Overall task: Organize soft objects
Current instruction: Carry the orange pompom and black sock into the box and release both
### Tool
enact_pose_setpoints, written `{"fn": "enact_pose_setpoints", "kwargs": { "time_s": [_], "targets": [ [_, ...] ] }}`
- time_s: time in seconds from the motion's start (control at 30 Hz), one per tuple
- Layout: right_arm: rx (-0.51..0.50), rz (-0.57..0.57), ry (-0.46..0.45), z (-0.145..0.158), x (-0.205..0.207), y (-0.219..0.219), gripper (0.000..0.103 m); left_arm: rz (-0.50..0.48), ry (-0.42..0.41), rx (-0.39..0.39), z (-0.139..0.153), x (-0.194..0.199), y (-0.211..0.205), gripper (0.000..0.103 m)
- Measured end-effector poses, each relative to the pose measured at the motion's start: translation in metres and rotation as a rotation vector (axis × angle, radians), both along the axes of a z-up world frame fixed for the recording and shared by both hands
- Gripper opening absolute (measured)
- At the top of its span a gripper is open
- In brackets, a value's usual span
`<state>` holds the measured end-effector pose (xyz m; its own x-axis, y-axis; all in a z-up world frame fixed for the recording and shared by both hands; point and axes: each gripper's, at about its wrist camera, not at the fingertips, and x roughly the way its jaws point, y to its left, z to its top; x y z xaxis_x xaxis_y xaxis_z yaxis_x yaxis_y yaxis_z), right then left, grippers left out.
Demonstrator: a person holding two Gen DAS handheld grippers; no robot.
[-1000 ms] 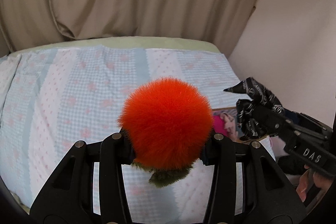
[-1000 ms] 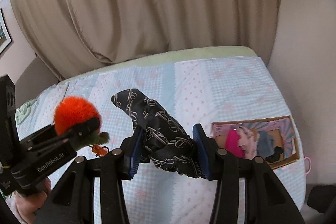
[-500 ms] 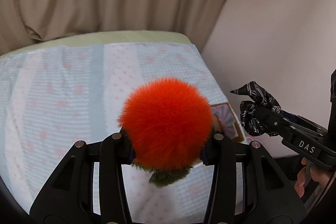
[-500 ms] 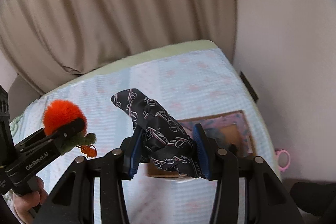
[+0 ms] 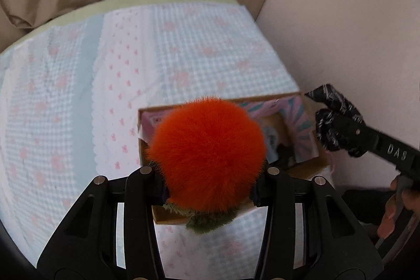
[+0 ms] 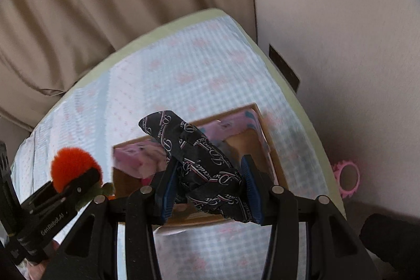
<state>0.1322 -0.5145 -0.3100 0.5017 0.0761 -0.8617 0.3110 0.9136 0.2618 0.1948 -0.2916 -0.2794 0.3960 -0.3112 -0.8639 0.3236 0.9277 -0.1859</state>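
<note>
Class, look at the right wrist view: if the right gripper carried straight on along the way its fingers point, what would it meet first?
Probably the open cardboard box on the bed. The right gripper, shut on the black patterned cloth, points down into it; depth is unclear, so the things inside might come first.

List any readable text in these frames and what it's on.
"DAS": side of the right gripper, left wrist view.
"GenRobot.AI": side of the left gripper, right wrist view.
Repeated white script on the black printed fabric scarf: too distorted to read.
Pink patterned cardboard box: nothing legible.
</note>
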Motion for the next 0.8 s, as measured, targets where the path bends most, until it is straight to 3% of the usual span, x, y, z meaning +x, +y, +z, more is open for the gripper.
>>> {"fn": "enact_pose_setpoints", "kwargs": {
  "time_s": [0.3,0.57,0.63,0.67,0.7,0.8],
  "targets": [
    [-0.006,-0.05,0.086,-0.07,0.034,-0.024,0.043,-0.061,0.057,0.097,-0.07,0.011,-0.027,0.04],
    [0.019,-0.101,0.121,-0.096,0.05,-0.034,0.047,-0.146,0.056,0.159,-0.095,0.01,-0.042,0.043],
    [0.025,-0.108,0.13,-0.098,0.052,-0.034,0.056,-0.185,0.051,0.175,-0.097,0.007,-0.045,0.062],
    [0.024,-0.11,0.133,-0.099,0.053,-0.034,0.059,-0.202,0.049,0.184,-0.097,0.006,-0.048,0.086],
    [0.029,-0.107,0.131,-0.1,0.054,-0.034,0.065,-0.22,0.046,0.193,-0.098,0.004,-0.049,0.103],
    [0.059,-0.078,0.124,-0.101,0.058,-0.029,0.093,-0.25,0.048,0.195,-0.098,-0.001,-0.051,0.103]
  ]
}}
